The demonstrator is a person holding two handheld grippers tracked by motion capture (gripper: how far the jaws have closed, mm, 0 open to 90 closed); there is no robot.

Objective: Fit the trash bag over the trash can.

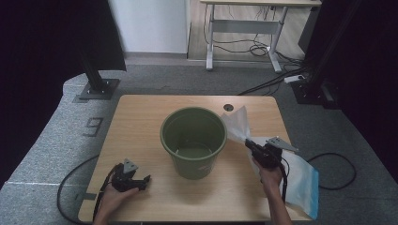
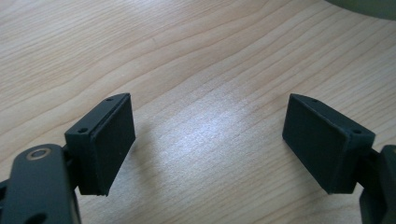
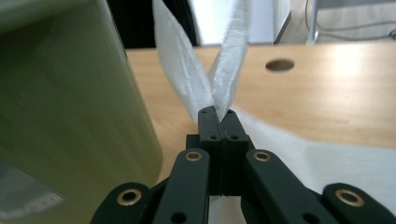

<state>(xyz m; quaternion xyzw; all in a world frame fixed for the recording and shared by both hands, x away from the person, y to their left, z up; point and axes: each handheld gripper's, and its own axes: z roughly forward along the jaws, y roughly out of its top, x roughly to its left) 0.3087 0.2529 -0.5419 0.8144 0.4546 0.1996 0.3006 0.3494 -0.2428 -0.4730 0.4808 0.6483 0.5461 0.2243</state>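
Observation:
A green plastic bucket (image 1: 193,140) stands upright in the middle of the wooden table (image 1: 141,117), with nothing inside that I can see. A translucent white plastic bag with a blue edge (image 1: 300,180) lies at the table's right side. My right gripper (image 1: 248,144) is shut on the bag's upper edge (image 3: 205,79), lifting it just right of the bucket (image 3: 60,116). My left gripper (image 1: 146,182) rests open near the front left corner, nothing between its pads (image 2: 112,140), only bare wood (image 2: 210,130) beneath.
A round cable hole (image 1: 228,107) sits in the table's far edge behind the bucket. Cables (image 1: 338,173) trail off both sides onto the grey carpet. A white desk frame (image 1: 244,33) and black stands (image 1: 98,84) are beyond the table.

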